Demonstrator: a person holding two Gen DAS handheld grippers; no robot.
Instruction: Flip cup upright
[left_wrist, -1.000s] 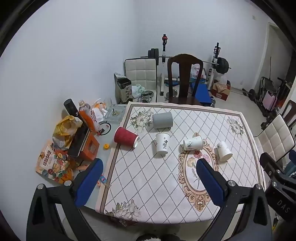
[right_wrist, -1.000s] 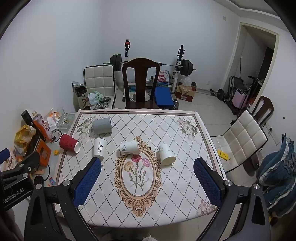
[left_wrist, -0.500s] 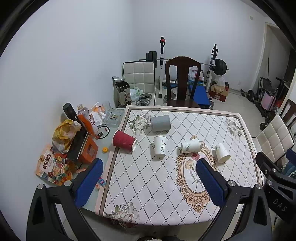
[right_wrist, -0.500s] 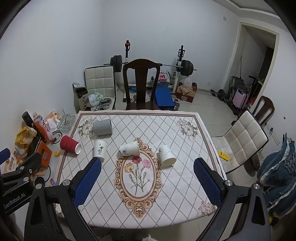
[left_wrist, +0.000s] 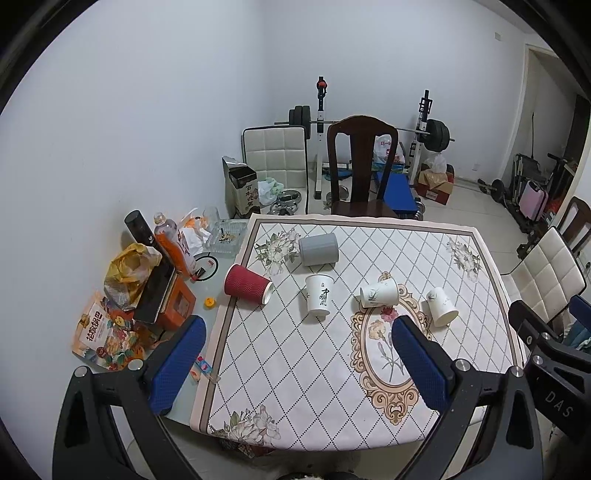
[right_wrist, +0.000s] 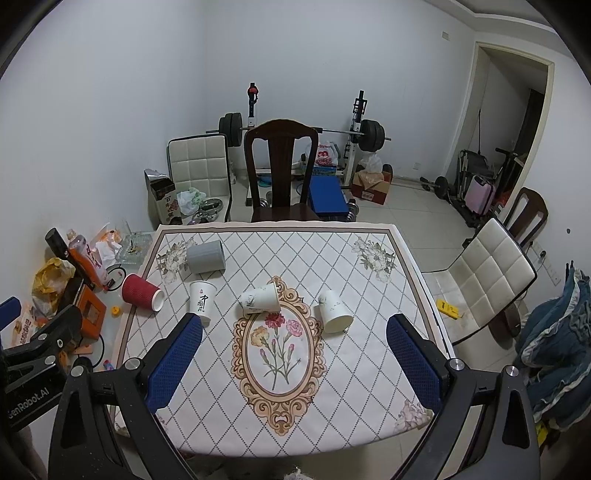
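Several cups lie on their sides on the table (left_wrist: 280, 369): a red ribbed cup (left_wrist: 246, 284) at the left edge, a grey cup (left_wrist: 318, 249) behind it, a white cup with black writing (left_wrist: 319, 300), a white cup (left_wrist: 379, 293) in the middle and another white cup (left_wrist: 441, 307) to the right. In the right wrist view they show as red (right_wrist: 142, 292), grey (right_wrist: 205, 256), written (right_wrist: 201, 302), middle (right_wrist: 260, 299) and right (right_wrist: 333, 312). My left gripper (left_wrist: 295, 363) and right gripper (right_wrist: 293, 363) are open, empty and held high above the near table edge.
A dark wooden chair (right_wrist: 282, 173) stands at the far table edge and a white padded chair (right_wrist: 484, 273) at the right. Bottles, bags and boxes (left_wrist: 147, 280) crowd the glass strip left of the cloth. Weight equipment (right_wrist: 306, 129) lines the back wall.
Both grippers have drifted slightly back and up, so the table looks a little smaller and lower. No cup has moved. Both jaws stay open.
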